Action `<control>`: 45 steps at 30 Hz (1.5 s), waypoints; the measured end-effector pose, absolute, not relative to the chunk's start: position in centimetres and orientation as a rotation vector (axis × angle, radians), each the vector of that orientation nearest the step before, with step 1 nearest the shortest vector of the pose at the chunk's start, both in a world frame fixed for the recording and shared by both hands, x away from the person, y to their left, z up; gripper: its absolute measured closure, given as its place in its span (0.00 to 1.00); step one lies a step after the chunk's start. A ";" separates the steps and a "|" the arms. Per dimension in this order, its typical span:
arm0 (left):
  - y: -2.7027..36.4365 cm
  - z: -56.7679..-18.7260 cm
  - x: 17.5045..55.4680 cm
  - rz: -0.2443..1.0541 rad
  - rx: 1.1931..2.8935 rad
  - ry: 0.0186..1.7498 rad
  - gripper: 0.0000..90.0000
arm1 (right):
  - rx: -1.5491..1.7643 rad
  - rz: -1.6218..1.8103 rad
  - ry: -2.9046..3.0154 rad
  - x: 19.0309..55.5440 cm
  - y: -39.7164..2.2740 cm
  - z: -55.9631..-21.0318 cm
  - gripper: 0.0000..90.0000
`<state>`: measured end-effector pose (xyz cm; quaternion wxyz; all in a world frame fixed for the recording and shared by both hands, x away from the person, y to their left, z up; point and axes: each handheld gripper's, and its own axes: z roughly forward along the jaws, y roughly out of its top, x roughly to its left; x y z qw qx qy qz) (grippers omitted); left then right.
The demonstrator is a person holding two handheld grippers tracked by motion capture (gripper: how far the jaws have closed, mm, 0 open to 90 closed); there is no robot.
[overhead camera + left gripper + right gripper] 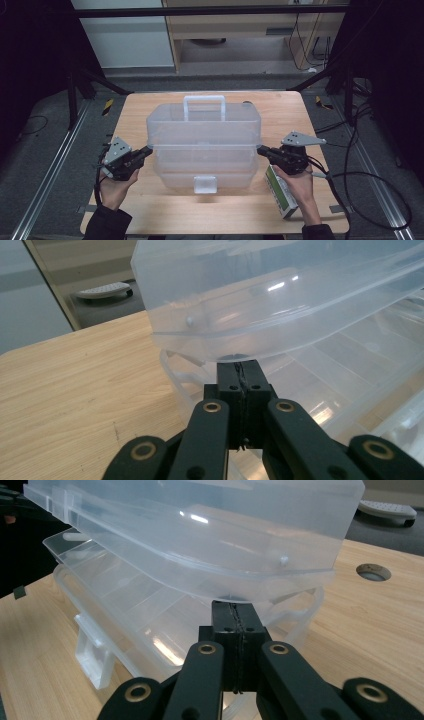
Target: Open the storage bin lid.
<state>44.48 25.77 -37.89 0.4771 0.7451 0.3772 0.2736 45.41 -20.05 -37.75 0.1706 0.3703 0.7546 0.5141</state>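
Observation:
A clear plastic storage box [204,165] with a white handle [204,102] and a front latch [205,184] stands mid-table. Its lid [204,125] sits tilted up off the lower body. My left gripper [148,149] is shut with nothing between its jaws, its tip tucked under the lid's left end. My right gripper [260,149] is shut the same way under the lid's right end. In the left gripper view the closed tips [239,366] meet the underside of the lid [280,300]. In the right gripper view the tips [234,605] touch the lid's rim [210,535], above the tray [125,605].
A small green and white carton [281,195] lies on the wooden table [150,210] beneath my right hand. A round cable hole [374,572] sits in the tabletop beyond the box. Cables trail off the table's right side [360,180].

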 end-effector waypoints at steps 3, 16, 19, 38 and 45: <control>25.8 -37.7 44.6 0.669 1.821 0.918 1.00 | 1.052 1.475 2.141 45.5 -20.1 -37.6 1.00; 25.3 -36.4 45.8 0.672 1.796 0.949 1.00 | 1.040 1.491 2.120 46.4 -20.3 -36.5 1.00; 25.2 -36.5 46.0 0.670 1.788 0.942 1.00 | 1.027 1.499 2.111 46.6 -20.3 -36.5 1.00; 24.8 -37.2 46.2 0.699 1.801 0.915 0.99 | 1.001 1.484 2.128 46.9 -20.0 -36.6 1.00; 25.1 -37.4 45.5 0.724 1.825 0.930 0.94 | 1.005 1.465 2.139 46.8 -20.0 -36.7 1.00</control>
